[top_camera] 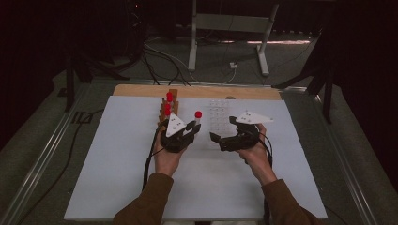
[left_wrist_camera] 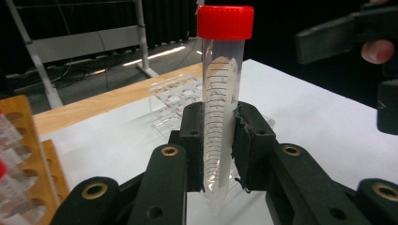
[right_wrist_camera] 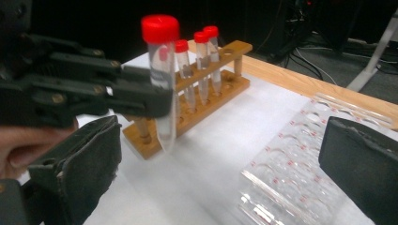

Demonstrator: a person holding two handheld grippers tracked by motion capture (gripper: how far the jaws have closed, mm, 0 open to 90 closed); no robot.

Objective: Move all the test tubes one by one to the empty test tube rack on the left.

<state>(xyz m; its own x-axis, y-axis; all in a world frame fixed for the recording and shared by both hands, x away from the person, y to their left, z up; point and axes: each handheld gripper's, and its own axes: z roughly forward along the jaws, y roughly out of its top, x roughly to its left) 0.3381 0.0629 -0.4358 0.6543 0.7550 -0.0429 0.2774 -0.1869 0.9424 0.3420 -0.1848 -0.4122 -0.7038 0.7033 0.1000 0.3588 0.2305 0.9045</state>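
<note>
The white table (top_camera: 117,159) spreads under both hands, with a strip of bare wood along its 12 o'clock edge. Taking the table's middle as the dial centre, the wooden rack (top_camera: 167,108) stands toward 11 o'clock, carrying three red-capped tubes (right_wrist_camera: 202,63) upright in its holes. The clear plastic rack (top_camera: 217,119) lies toward 12 to 1 o'clock, flat on the white surface, between the two grippers and a little beyond them.

The left gripper (left_wrist_camera: 219,140) sits just below the wooden rack, at about 10 o'clock of the centre. Its jaws are clamped tight on the red-capped tube (left_wrist_camera: 220,103), which stands upright between the pads: the pads press on the lower part of its graduated body, the conical tip pokes out beneath them, and the cap rises well above. In the high view that cap shows at 1 o'clock of the left gripper, just beside the clear rack's near-left corner.

The right gripper (top_camera: 225,133) lies at 3 o'clock of the left one, over the clear rack's near edge. Its jaws stand wide apart with nothing between them. The held tube is near them but not touching, at their 10 o'clock in the right gripper view, with the wooden rack behind it.
</note>
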